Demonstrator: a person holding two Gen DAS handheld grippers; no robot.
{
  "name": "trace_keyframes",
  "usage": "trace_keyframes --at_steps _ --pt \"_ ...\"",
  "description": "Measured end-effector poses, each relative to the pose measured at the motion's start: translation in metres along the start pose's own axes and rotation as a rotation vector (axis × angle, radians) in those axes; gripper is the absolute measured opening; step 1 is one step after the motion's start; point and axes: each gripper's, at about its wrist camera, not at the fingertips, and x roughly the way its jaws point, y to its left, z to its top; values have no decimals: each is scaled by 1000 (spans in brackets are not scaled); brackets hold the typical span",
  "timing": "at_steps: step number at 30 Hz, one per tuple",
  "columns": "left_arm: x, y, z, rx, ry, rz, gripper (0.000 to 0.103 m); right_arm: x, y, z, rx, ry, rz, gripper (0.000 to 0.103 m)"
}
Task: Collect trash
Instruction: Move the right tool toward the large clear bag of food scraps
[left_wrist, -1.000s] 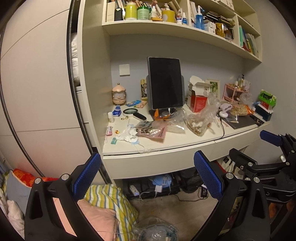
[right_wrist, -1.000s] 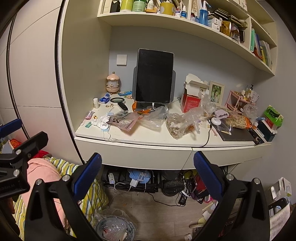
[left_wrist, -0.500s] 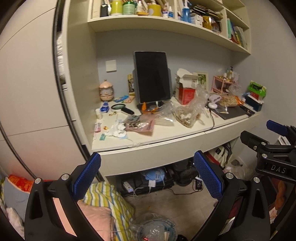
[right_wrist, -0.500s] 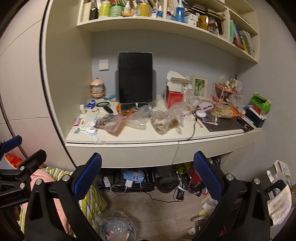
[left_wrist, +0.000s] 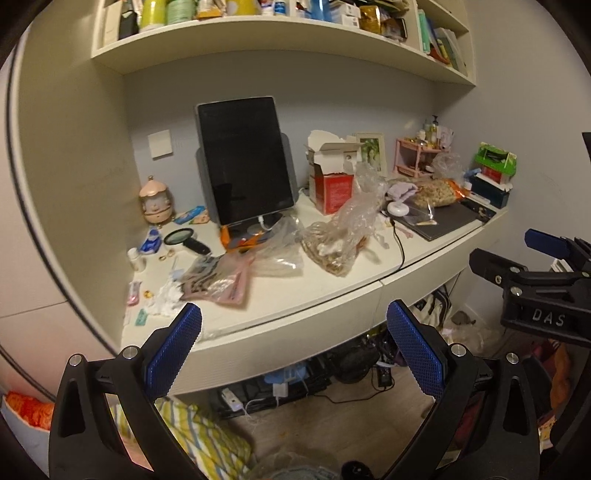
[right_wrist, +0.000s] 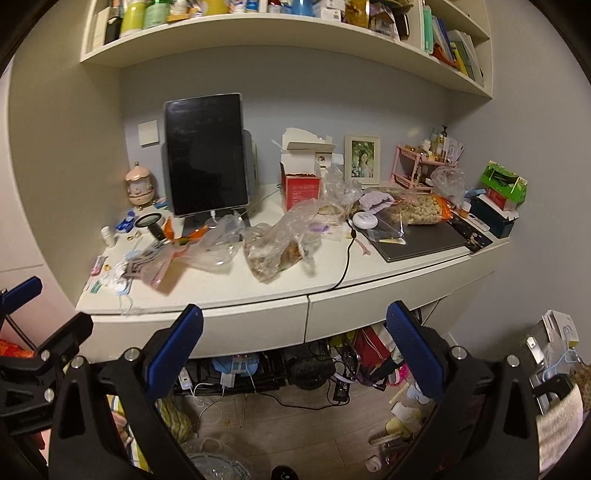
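Both unclenched, empty grippers, left gripper (left_wrist: 293, 350) nearer, face the crumpled white tissue (left_wrist: 168, 297) ahead-left on the cream desk (left_wrist: 280, 291).

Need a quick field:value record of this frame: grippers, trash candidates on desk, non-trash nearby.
left gripper: open, empty, short of the desk
right gripper: open, empty, short of the desk
trash candidates: crumpled tissue, clear plastic bags, pink pouch
non-trash: tablet, laptop, photo frame
stage: nothing picked yet
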Motion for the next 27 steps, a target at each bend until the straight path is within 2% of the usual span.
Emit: trace_keyframes --at_steps 7,17,27 --pt "76 -28 32 28 33 5 98 64 -27 33 15 32 31 97" --pt "150 -46 61 49 72 5 98 141 -48 70 28 70 61 97" --pt "217 -61 75 125 83 -5 98 206 -54 91 66 127 83 97"
